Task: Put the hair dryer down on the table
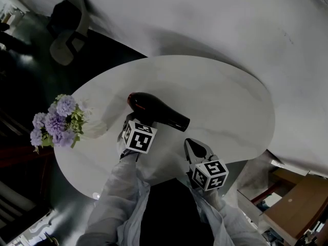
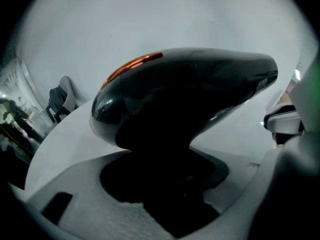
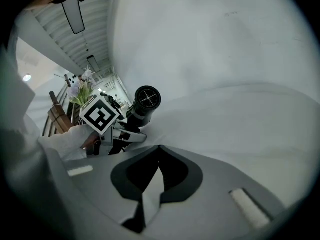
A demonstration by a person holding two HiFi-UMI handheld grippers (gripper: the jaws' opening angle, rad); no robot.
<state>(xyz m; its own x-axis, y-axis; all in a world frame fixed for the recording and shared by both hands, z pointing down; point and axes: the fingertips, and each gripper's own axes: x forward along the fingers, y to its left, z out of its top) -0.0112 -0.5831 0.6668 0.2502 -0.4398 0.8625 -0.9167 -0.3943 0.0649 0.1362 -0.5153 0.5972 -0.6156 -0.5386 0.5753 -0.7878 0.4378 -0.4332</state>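
Hair dryer (image 1: 156, 110) in left tongs (image 1: 128, 123) over table (image 1: 230, 101) middle, clear of edges

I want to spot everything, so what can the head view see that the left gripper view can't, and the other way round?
Only the head view shows the bunch of purple flowers and the person's white sleeves. Only the left gripper view shows the thin orange strip on top of the dark glossy hair dryer, and its handle clamped between the left tongs. Both show the hair dryer, the white oval table and a grey chair beyond it.
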